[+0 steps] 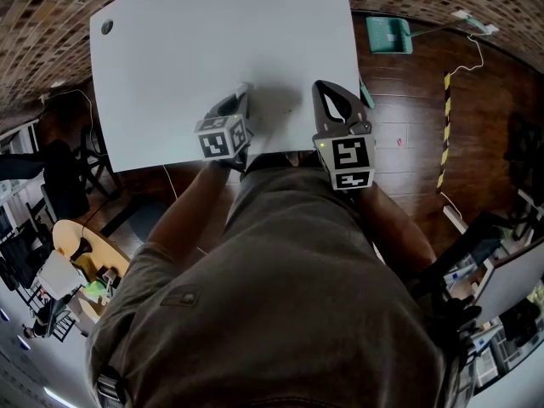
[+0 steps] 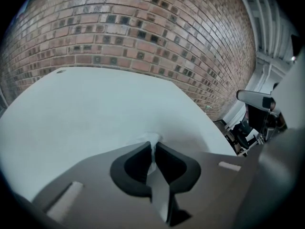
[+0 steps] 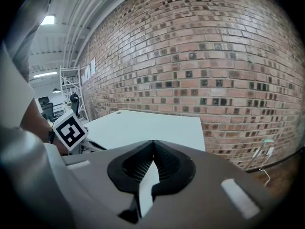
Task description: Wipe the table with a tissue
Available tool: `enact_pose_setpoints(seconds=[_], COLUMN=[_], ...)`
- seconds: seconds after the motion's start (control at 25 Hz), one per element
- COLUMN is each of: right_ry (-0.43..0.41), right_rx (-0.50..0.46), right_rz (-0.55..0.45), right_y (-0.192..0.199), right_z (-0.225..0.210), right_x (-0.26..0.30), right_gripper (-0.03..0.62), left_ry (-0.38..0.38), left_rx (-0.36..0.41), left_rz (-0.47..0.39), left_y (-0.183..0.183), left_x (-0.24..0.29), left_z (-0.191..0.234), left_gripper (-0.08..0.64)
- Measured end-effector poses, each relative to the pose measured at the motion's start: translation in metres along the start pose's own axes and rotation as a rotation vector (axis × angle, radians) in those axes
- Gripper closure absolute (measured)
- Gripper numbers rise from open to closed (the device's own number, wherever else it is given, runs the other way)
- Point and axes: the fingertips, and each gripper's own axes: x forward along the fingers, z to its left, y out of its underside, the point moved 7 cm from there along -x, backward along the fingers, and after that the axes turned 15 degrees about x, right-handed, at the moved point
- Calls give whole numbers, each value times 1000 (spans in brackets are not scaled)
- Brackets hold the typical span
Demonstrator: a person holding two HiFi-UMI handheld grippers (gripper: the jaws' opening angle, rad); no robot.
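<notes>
The white table [image 1: 212,41] fills the upper half of the head view. My left gripper [image 1: 243,93] rests low over its near edge, shut on a thin white tissue [image 2: 152,139] that sticks out between the jaw tips and touches the tabletop [image 2: 95,109]. My right gripper [image 1: 328,92] hovers beside it over the table's right near corner, shut with nothing between the jaws. In the right gripper view, its closed jaws [image 3: 153,146] point along the table [image 3: 152,125] toward the brick wall, and the left gripper's marker cube [image 3: 70,130] shows at the left.
A round cable hole [image 1: 107,26] sits in the table's far left corner. On the wooden floor to the right lie a green tray [image 1: 388,34], a white cable [image 1: 473,58] and a yellow-black striped strip [image 1: 444,130]. Chairs [image 1: 64,172] and a cluttered desk [image 1: 85,262] stand at the left.
</notes>
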Motion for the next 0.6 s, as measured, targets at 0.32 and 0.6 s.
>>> enact_pose_setpoints(seconds=[0.32,0.6], right_ry=[8,-2], right_rx=[4,-5], right_rz=[-6,-7], right_y=[-1,0], right_z=[-7,-2], right_x=[-4,-6], right_gripper=[577,577], left_ry=[81,153], left_rx=[103,151], left_rz=[35,50], left_y=[-2,7], left_x=[4,0], left_z=[-17,-33], left_gripper=[535,535])
